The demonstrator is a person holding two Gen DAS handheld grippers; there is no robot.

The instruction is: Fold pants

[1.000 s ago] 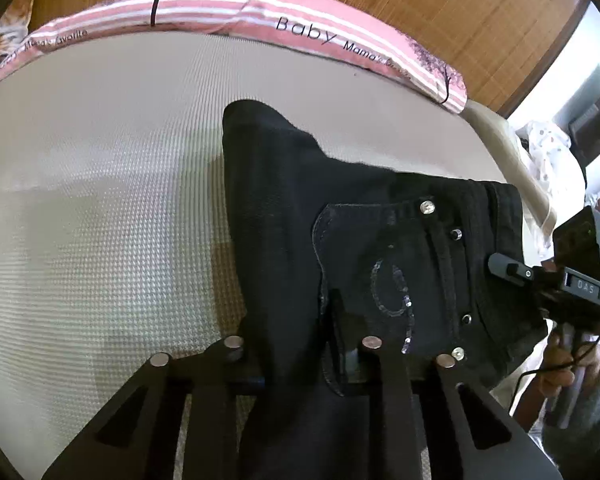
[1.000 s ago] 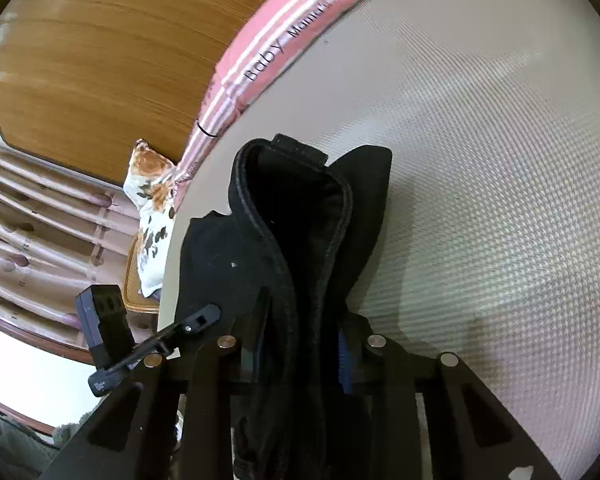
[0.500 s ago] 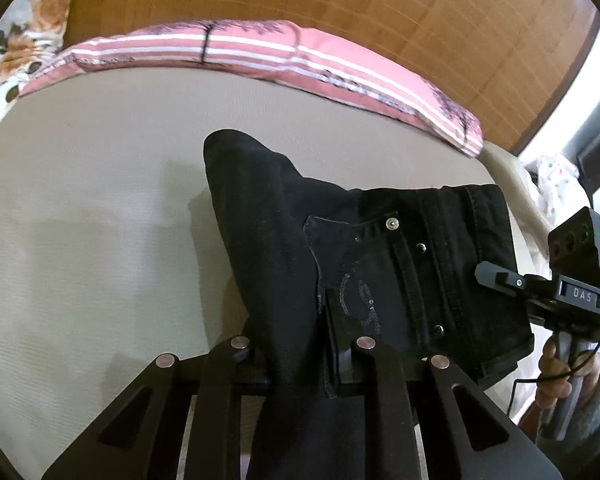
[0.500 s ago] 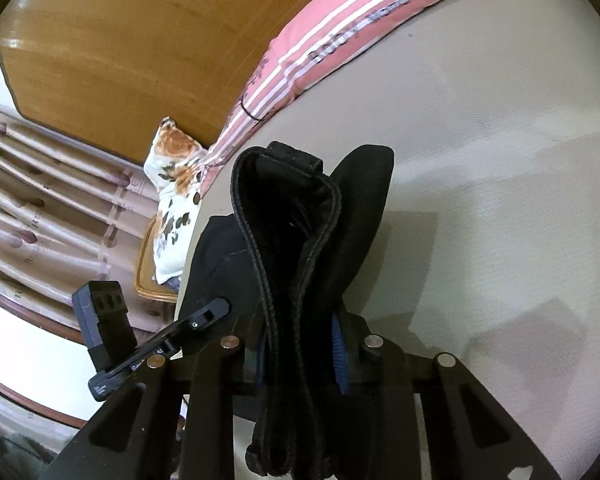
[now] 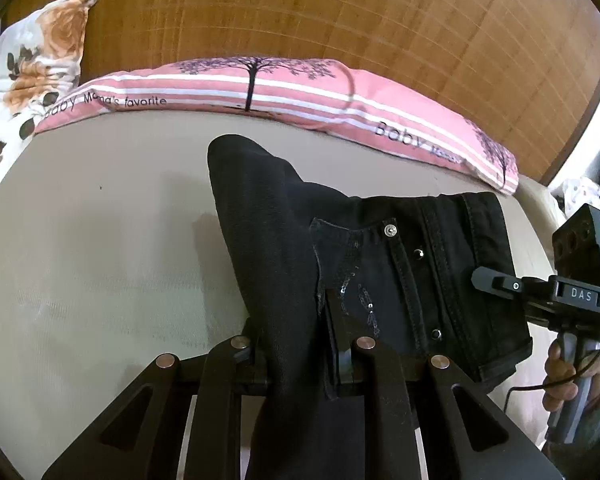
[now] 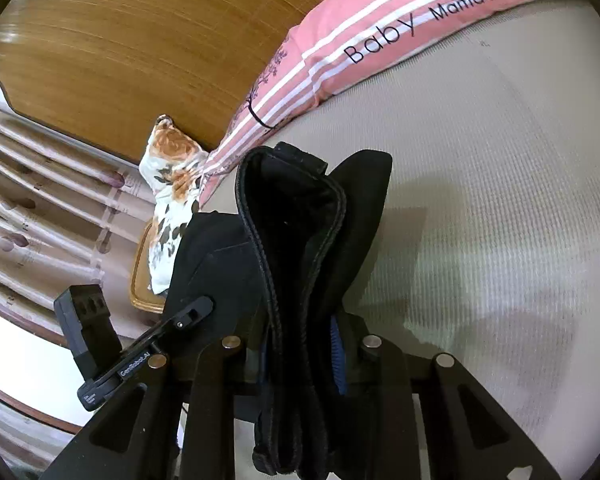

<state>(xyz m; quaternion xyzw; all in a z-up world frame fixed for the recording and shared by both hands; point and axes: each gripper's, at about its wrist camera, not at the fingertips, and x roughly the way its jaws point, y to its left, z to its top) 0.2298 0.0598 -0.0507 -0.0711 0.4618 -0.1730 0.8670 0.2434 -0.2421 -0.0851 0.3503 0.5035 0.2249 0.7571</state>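
One pants (image 5: 340, 248), two pillows – pink striped (image 5: 300, 96), floral (image 5: 32, 64)

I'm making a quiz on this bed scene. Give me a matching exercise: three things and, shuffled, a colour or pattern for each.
Things:
1. pants
2. long pillow
3. small pillow

Colours:
A. white with orange flowers
B. black
C. pink with white stripes

Pairs: 1-B, 2-C, 3-A
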